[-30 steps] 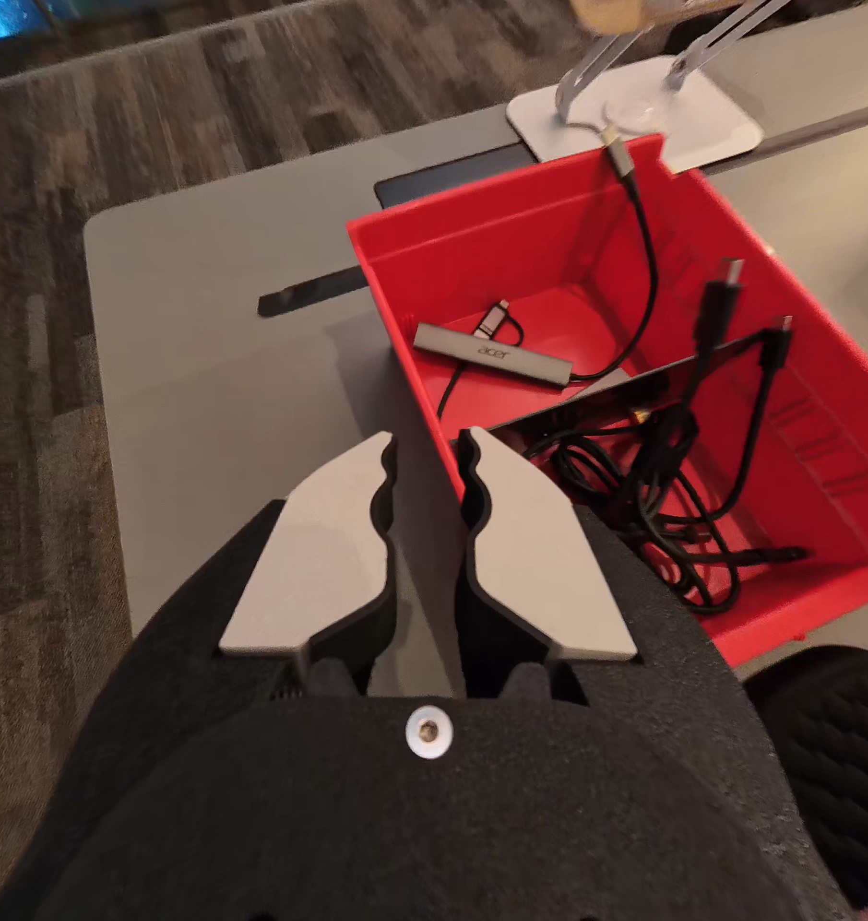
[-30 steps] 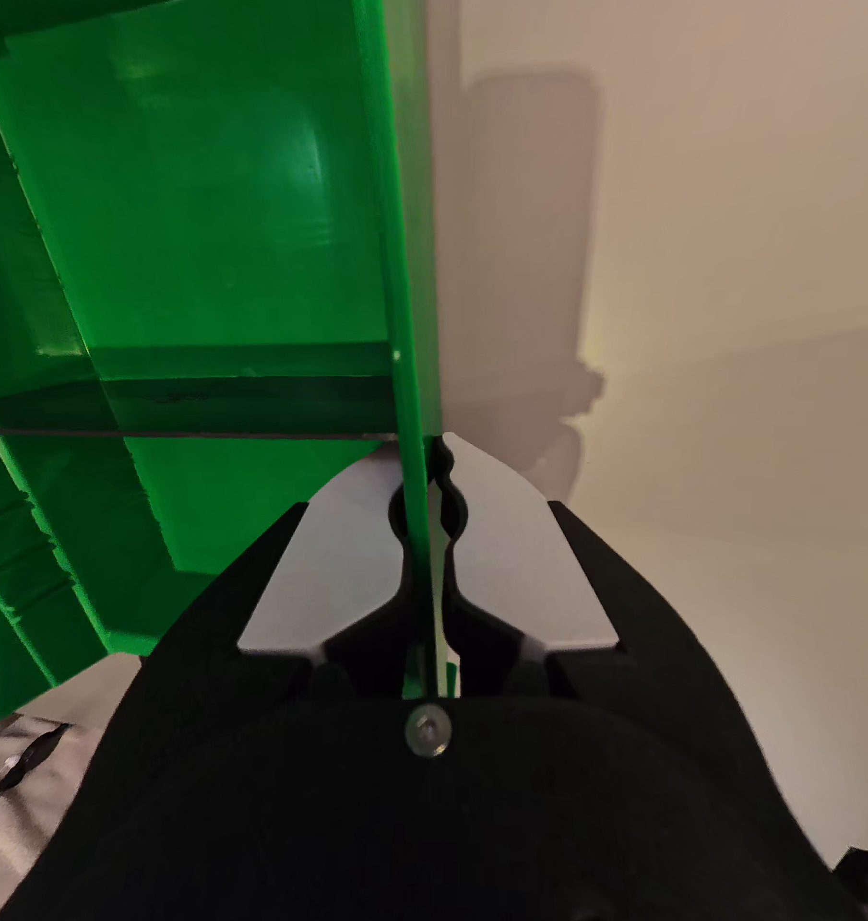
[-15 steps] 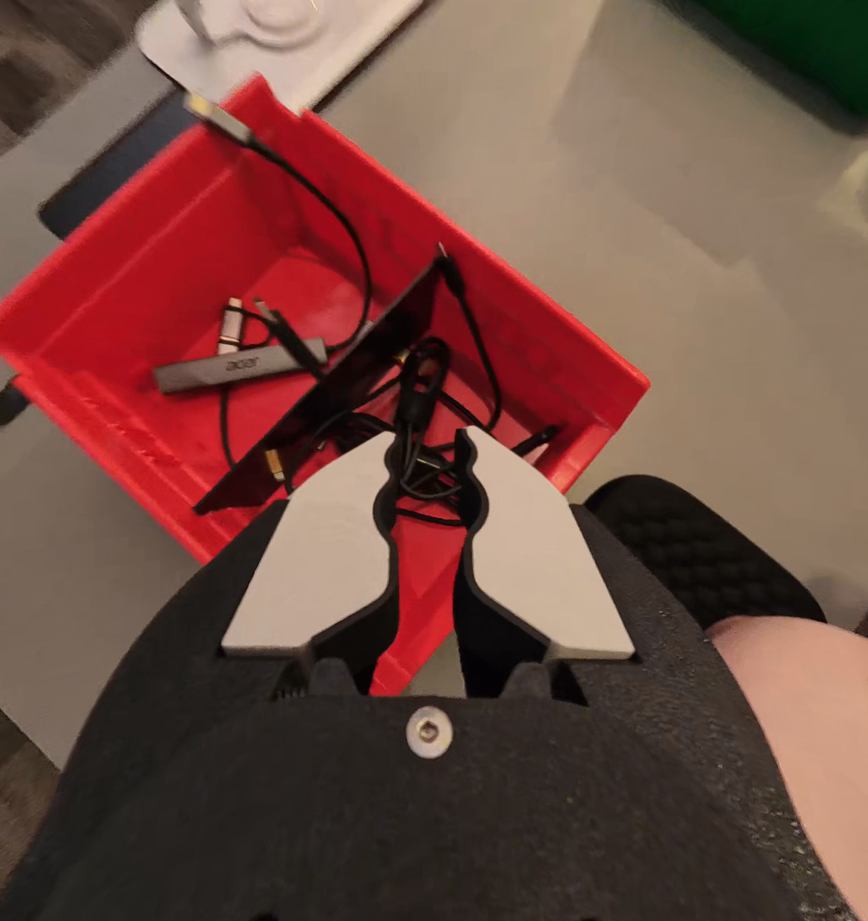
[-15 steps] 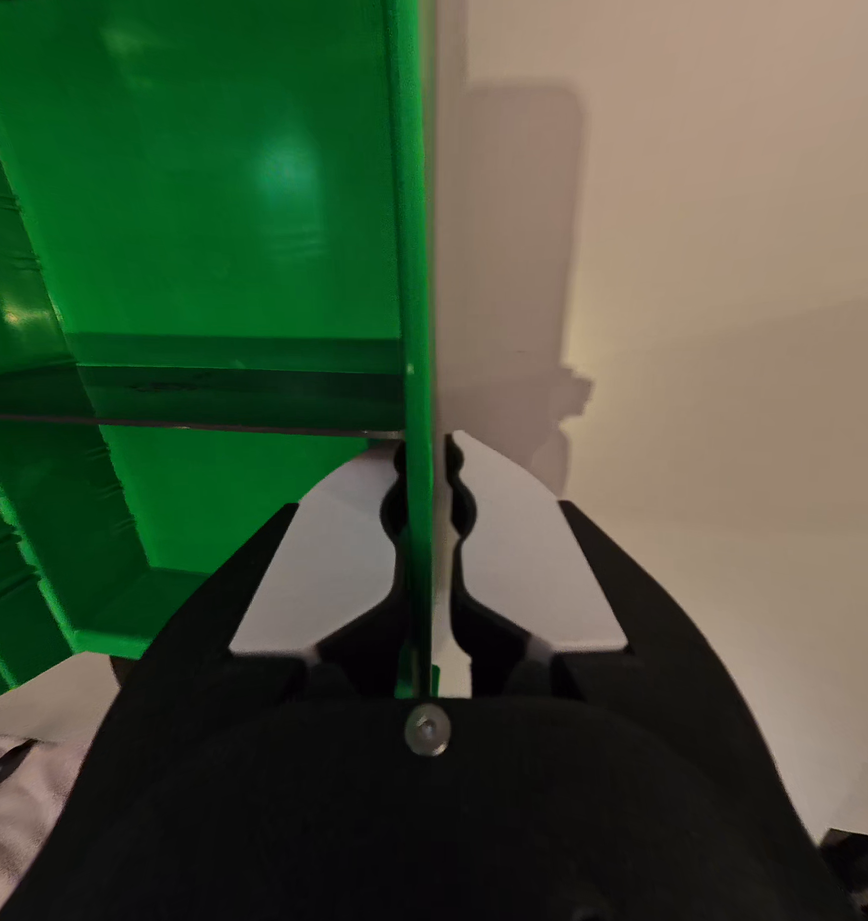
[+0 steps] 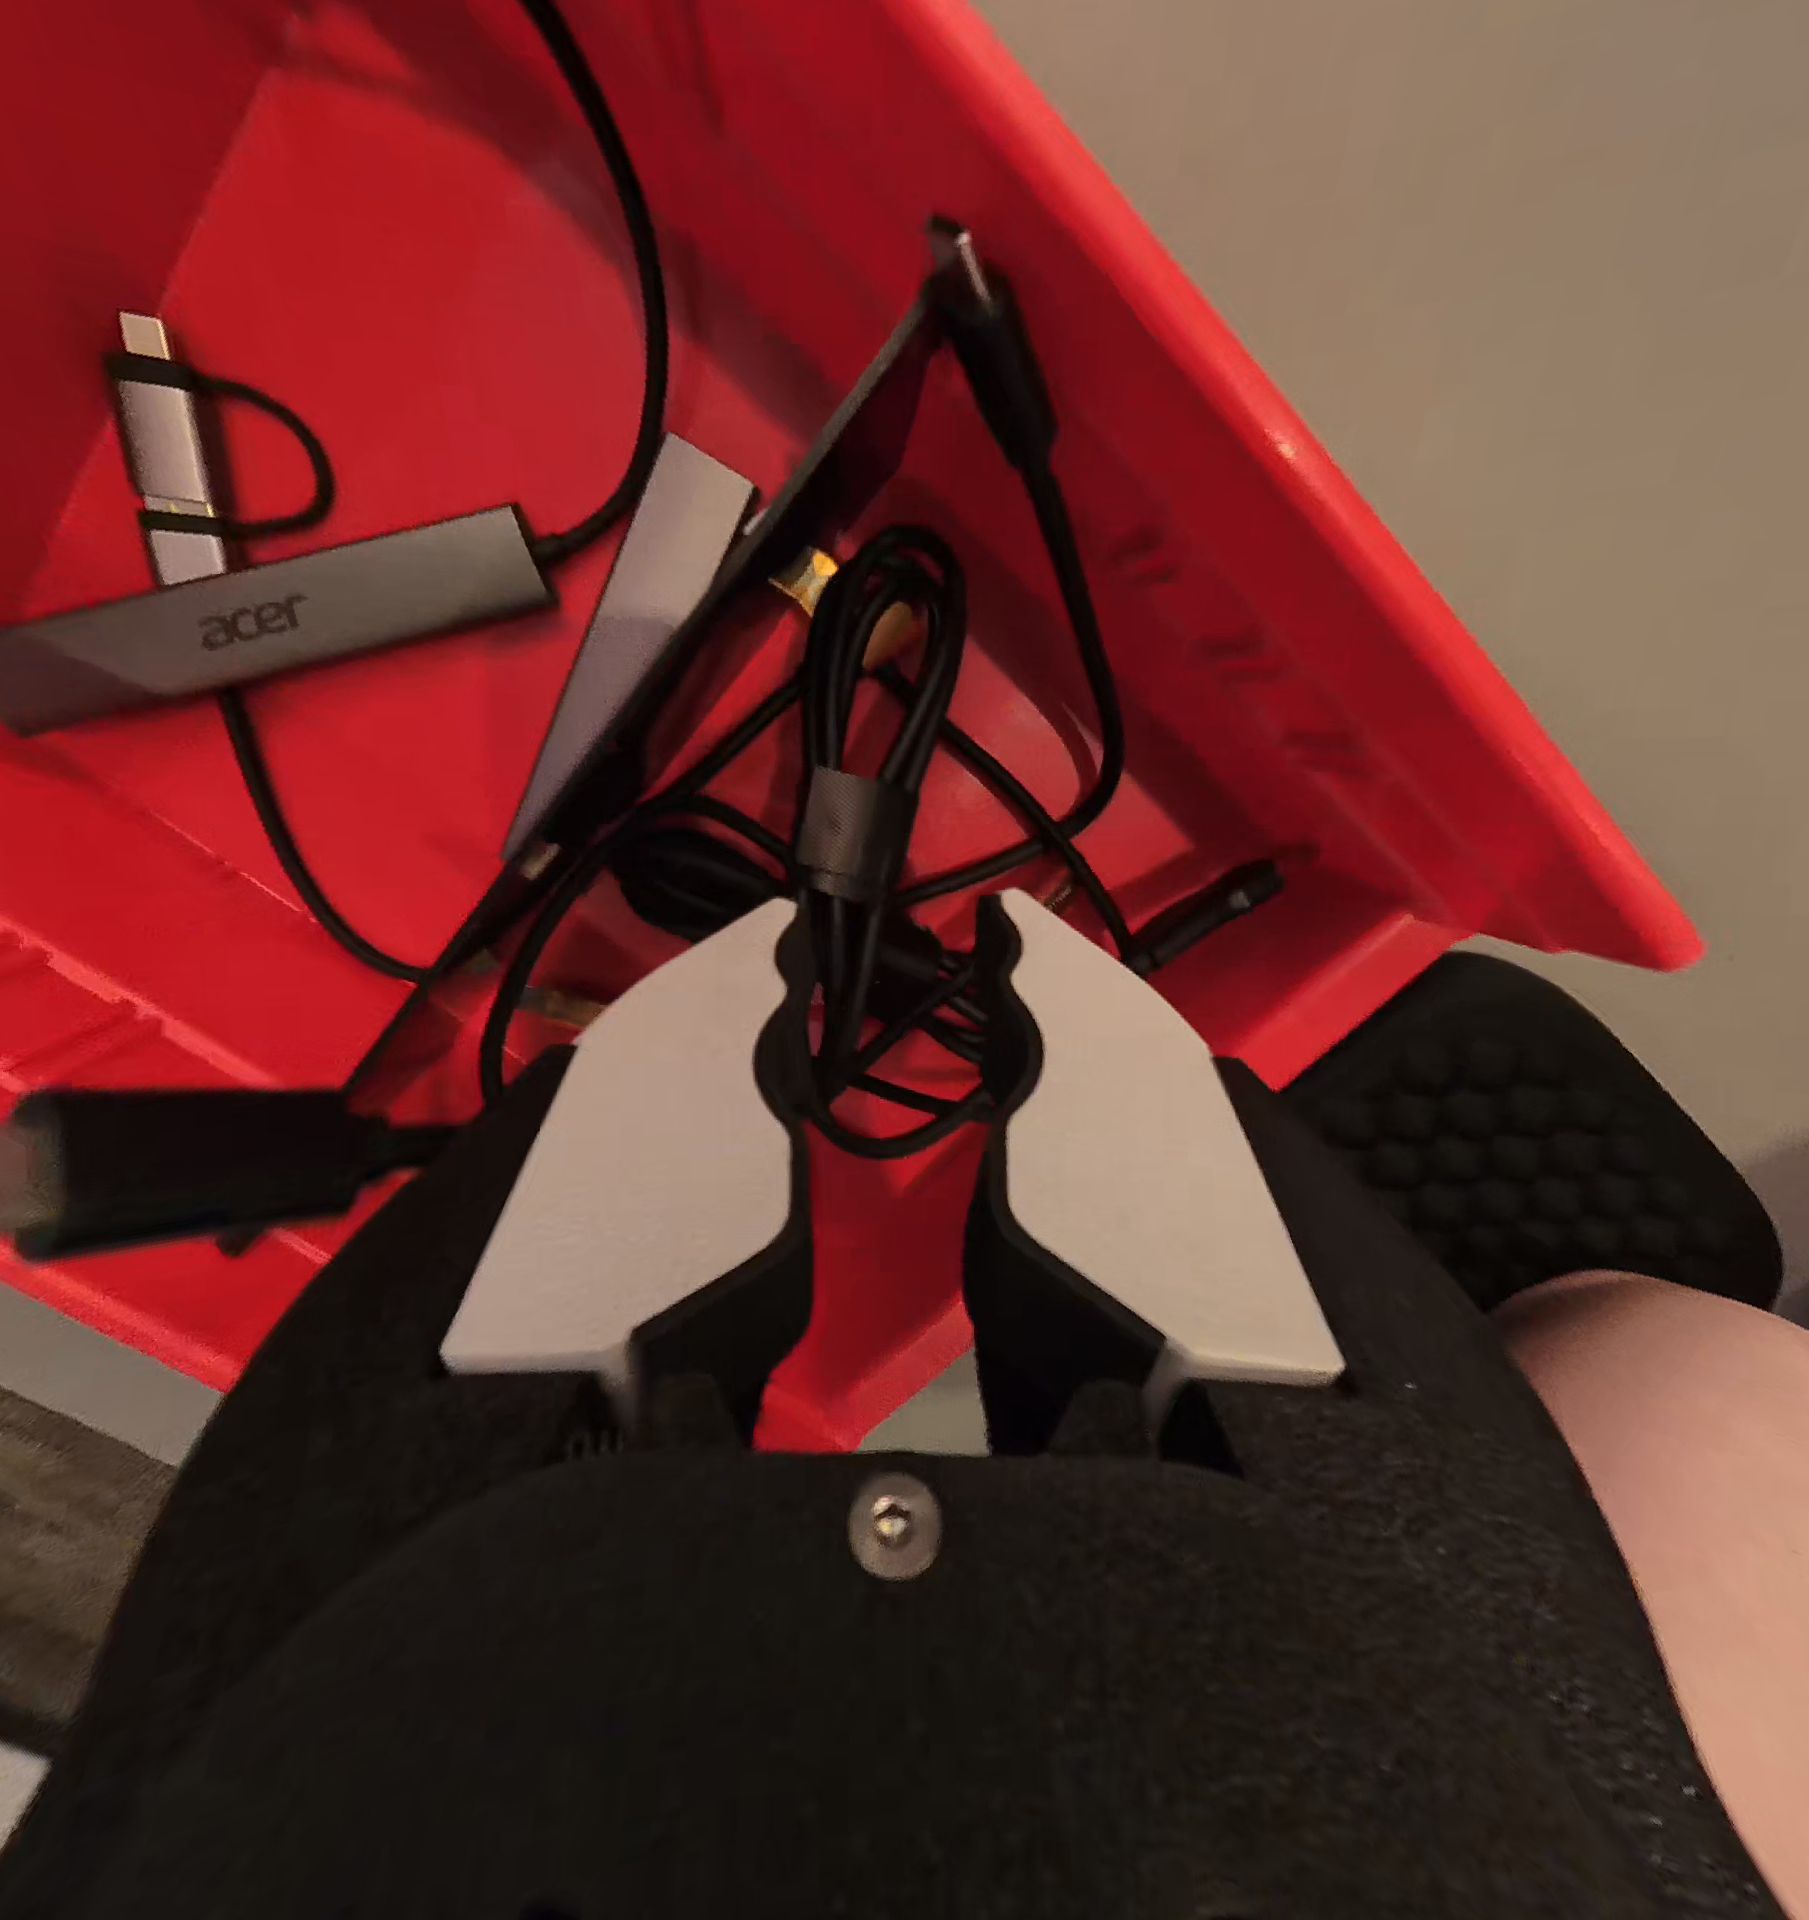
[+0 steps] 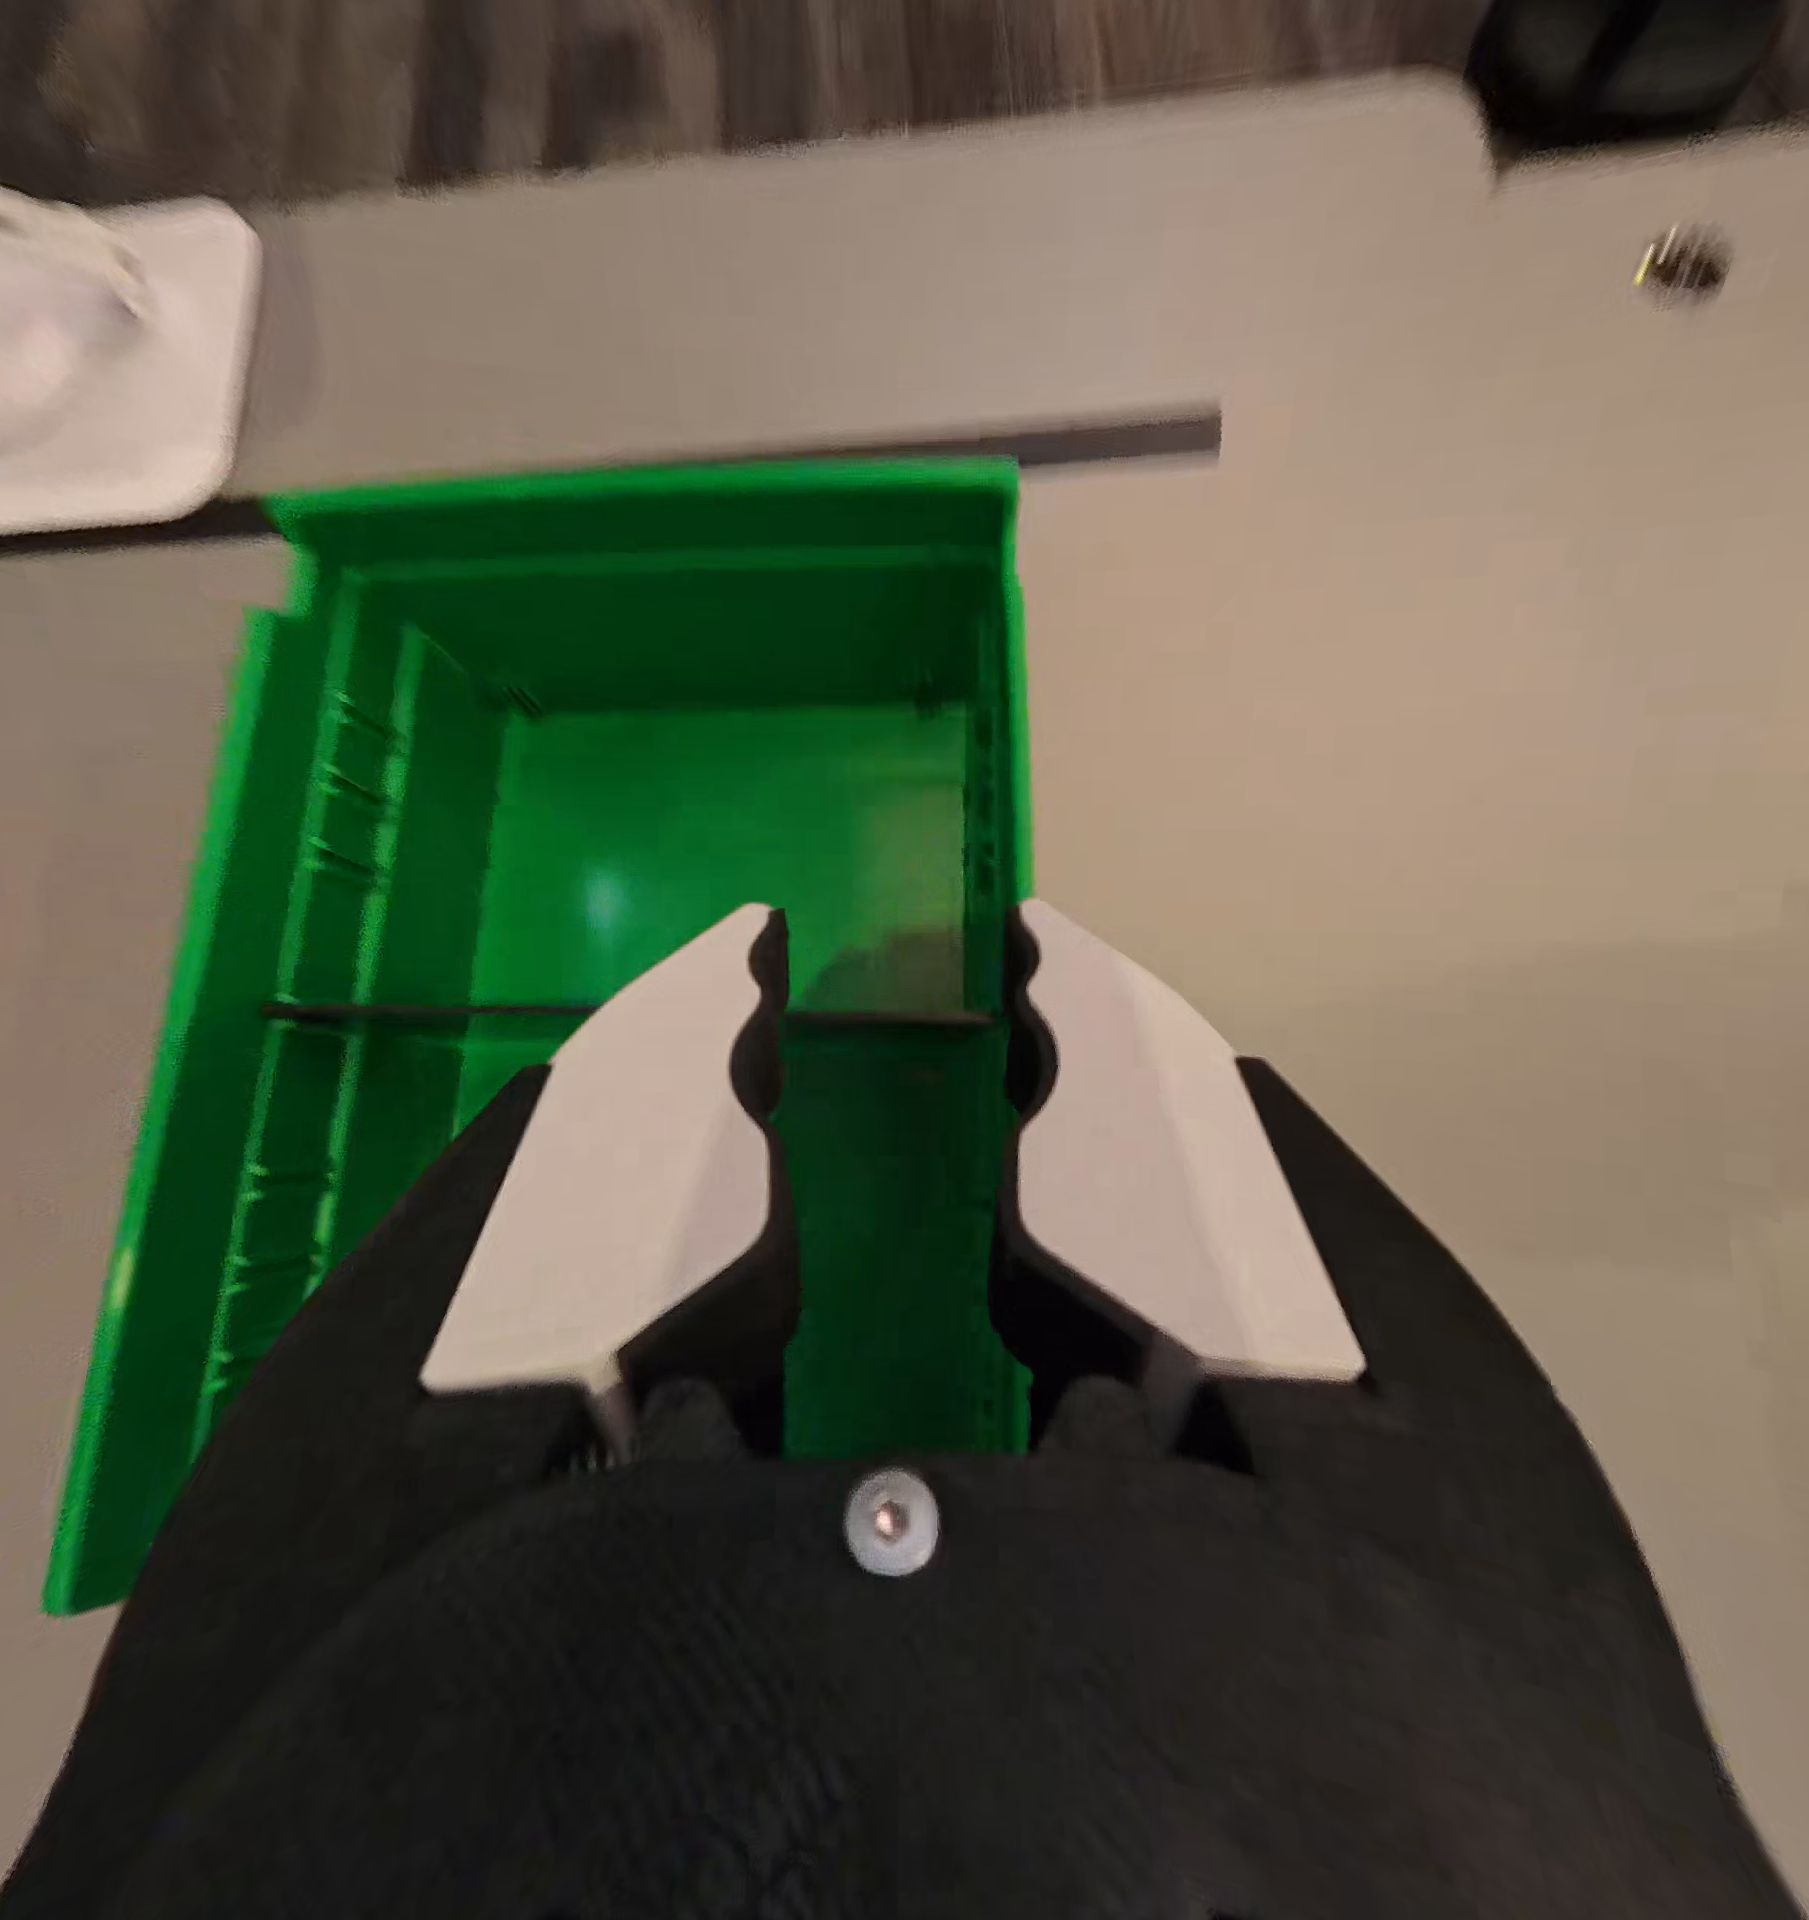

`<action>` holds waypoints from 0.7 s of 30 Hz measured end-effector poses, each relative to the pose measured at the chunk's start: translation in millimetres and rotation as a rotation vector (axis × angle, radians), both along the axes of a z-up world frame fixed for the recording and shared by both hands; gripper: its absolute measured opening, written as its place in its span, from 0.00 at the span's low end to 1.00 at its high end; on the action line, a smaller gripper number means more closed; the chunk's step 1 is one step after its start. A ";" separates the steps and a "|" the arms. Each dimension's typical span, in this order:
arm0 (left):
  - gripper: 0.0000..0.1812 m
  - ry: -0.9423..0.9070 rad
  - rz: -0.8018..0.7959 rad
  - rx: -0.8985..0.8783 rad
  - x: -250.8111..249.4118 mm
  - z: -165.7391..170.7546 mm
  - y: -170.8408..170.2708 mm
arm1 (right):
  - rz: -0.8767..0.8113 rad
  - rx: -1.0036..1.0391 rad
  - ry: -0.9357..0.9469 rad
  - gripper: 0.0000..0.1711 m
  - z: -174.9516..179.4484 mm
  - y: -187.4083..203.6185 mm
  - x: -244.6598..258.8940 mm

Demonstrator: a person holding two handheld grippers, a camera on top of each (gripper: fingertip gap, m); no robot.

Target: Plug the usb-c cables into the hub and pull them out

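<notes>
A red bin (image 5: pixel 1399 582) holds a flat grey hub (image 5: pixel 256 623) with a short cable and an adapter plug (image 5: pixel 167 436). A second grey block (image 5: pixel 640 644) leans on the bin's black divider (image 5: pixel 858 426). A tangle of black cables (image 5: pixel 858 727), bound by a strap, lies in the near compartment. One USB-C plug (image 5: pixel 967 260) sticks up by the far wall. My left gripper (image 5: pixel 889 914) is open, with its tips on either side of the tangle. My right gripper (image 6: pixel 895 914) is open and empty above a green bin (image 6: pixel 287 935).
A large blurred black plug (image 5: pixel 183 1164) sticks out at the left, close to the camera. A black mesh object (image 5: pixel 1523 1143) and a person's limb (image 5: pixel 1710 1558) are right of the red bin. The green bin has a black divider (image 6: pixel 412 1010). A white lamp base (image 6: pixel 79 364) stands at the back left. My hands' fingertips stand some 65 centimeters from each other.
My left gripper has swung over the red bin and down onto the cable tangle. My right gripper has let go of the green bin's wall, opened, and drawn back above it.
</notes>
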State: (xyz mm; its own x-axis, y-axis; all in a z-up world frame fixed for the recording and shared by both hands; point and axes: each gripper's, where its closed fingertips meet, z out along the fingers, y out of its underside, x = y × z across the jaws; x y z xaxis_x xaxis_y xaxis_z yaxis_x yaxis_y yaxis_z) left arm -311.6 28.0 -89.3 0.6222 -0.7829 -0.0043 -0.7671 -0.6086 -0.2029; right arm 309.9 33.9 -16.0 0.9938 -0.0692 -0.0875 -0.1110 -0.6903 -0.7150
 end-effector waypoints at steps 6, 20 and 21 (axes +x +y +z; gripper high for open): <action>0.20 0.135 -0.013 -0.034 -4.9 -22.4 6.4 | 0.070 0.330 -0.248 0.30 92.2 -1.0 -43.4; 0.19 0.175 0.028 -0.089 -3.9 -42.8 13.9 | 0.202 0.949 -0.553 0.36 196.8 -8.0 -167.8; 0.19 0.186 0.035 -0.094 -3.9 -43.5 14.2 | 0.237 0.970 -0.513 0.35 197.5 -8.7 -174.7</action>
